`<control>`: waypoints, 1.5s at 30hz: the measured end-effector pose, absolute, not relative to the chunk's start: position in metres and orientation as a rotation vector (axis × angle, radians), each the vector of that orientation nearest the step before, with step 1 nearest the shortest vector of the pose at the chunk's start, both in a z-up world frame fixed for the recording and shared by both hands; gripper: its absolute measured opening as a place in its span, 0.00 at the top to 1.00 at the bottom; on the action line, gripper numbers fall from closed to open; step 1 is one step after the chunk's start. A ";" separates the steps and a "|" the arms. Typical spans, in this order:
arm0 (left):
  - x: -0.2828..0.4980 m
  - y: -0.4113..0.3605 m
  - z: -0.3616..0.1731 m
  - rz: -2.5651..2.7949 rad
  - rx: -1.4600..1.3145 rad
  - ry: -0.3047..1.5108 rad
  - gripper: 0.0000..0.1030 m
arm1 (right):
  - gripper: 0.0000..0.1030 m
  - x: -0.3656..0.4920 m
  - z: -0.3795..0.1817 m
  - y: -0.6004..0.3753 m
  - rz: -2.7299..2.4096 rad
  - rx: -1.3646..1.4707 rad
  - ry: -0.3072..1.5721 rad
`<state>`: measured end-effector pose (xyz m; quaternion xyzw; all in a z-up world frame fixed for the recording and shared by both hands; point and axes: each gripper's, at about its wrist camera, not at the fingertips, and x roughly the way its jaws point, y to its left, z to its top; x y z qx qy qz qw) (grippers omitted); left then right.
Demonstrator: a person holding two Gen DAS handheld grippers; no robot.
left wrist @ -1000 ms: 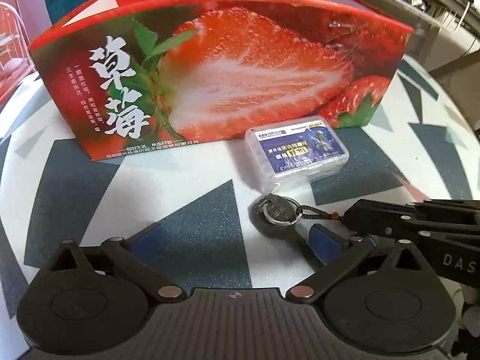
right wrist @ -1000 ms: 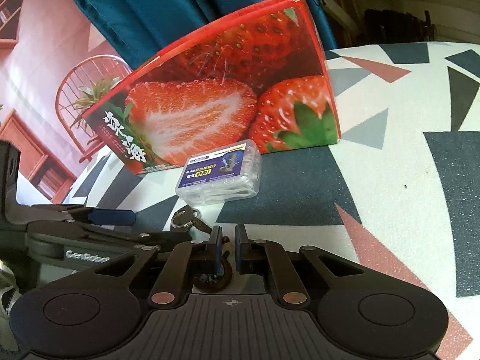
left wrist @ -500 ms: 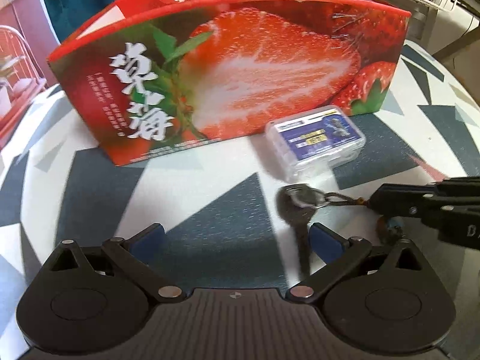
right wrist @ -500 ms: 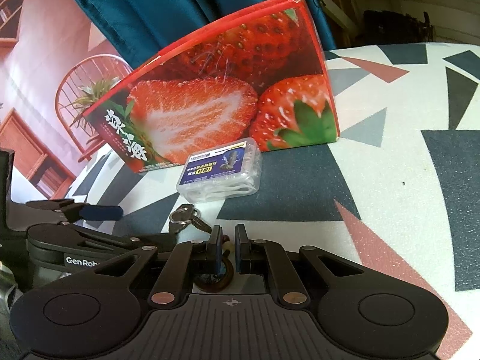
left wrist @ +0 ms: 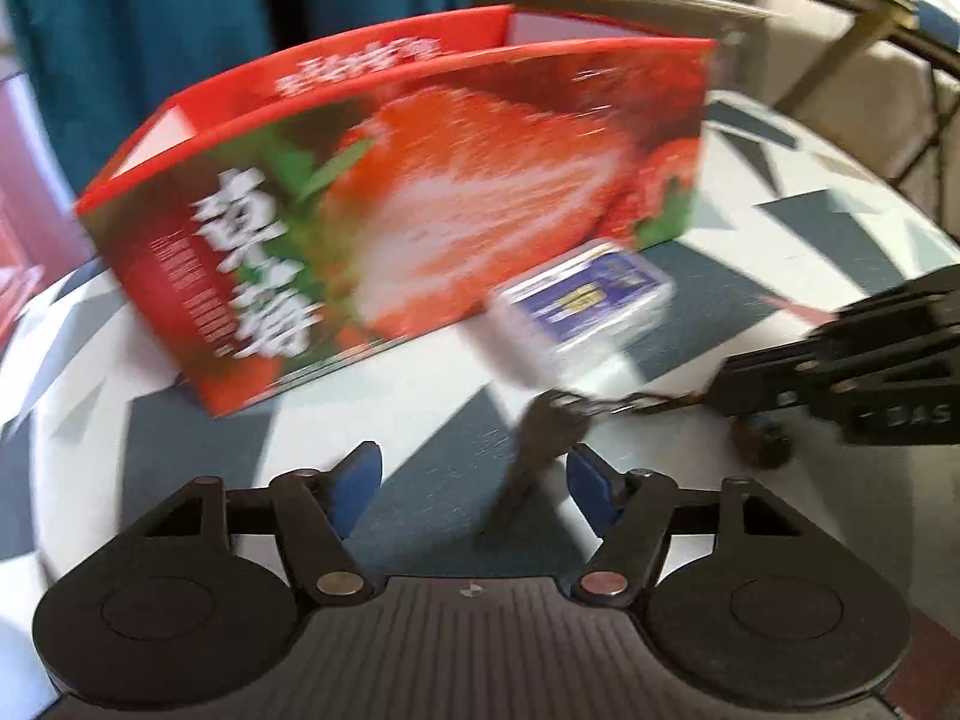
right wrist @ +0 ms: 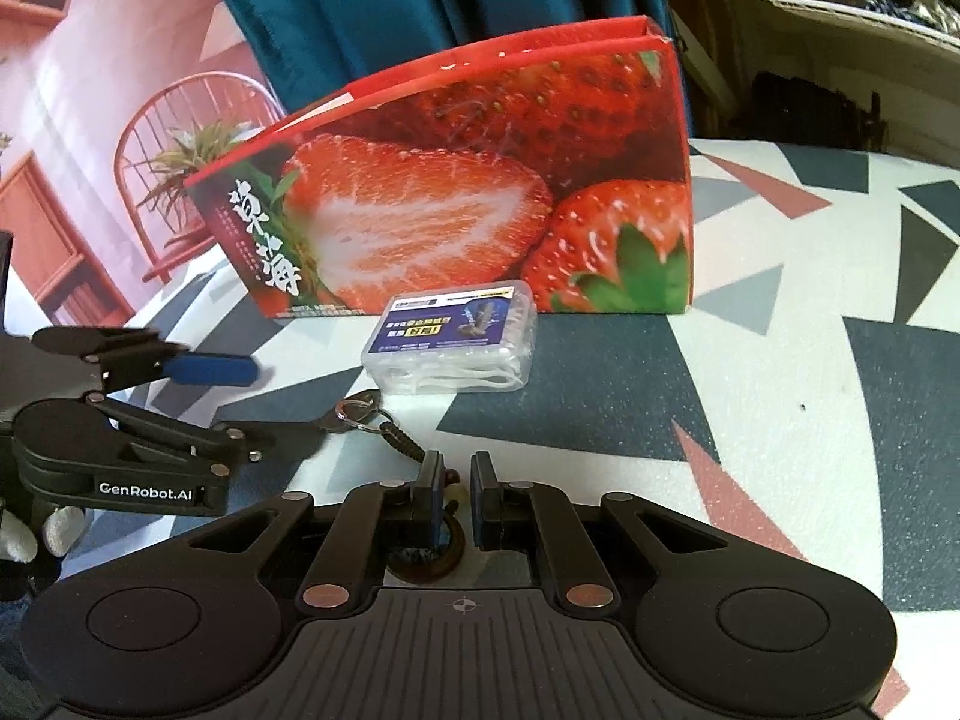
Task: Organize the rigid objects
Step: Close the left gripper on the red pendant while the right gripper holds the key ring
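Key (right wrist: 336, 419) on its ring and cord lies on the patterned surface (right wrist: 780, 360), just in front of the clear floss box (right wrist: 453, 342) by the strawberry carton (right wrist: 480, 204). Right tongs (right wrist: 451, 483) are pinching the cord's bead end. Left tongs (left wrist: 474, 480) have just been closing around the key blade, pads not touching it.

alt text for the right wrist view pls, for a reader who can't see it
The right gripper, nearly shut, pinches the cord of a key lying on a patterned table. The left gripper reaches in from the left with the key's blade between its fingers, jaws just closing. Behind sit a clear floss-pick box and an open strawberry carton.
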<state>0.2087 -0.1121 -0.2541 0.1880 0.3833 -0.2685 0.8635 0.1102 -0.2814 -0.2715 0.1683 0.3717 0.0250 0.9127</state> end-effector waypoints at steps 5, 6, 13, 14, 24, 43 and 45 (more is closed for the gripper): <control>0.206 -0.129 -0.261 -0.654 0.406 0.785 0.36 | 0.91 0.110 -0.272 -0.282 0.060 0.351 0.765; 0.206 -0.130 -0.263 -0.661 0.408 0.778 0.37 | 0.91 0.110 -0.272 -0.283 0.061 0.353 0.765; 0.210 -0.121 -0.265 -0.699 0.342 0.764 0.65 | 0.92 0.109 -0.275 -0.285 0.073 0.366 0.758; 0.209 -0.120 -0.264 -0.715 0.339 0.763 0.69 | 0.92 0.109 -0.275 -0.286 0.076 0.366 0.758; 0.198 -0.094 -0.257 -0.767 0.341 0.765 0.69 | 0.89 0.110 -0.273 -0.284 0.094 0.329 0.763; 0.192 -0.077 -0.240 -0.726 0.262 0.687 0.69 | 0.73 0.124 -0.265 -0.239 0.183 0.009 0.795; 0.191 -0.076 -0.236 -0.727 0.255 0.670 0.69 | 0.73 0.125 -0.264 -0.238 0.185 -0.002 0.797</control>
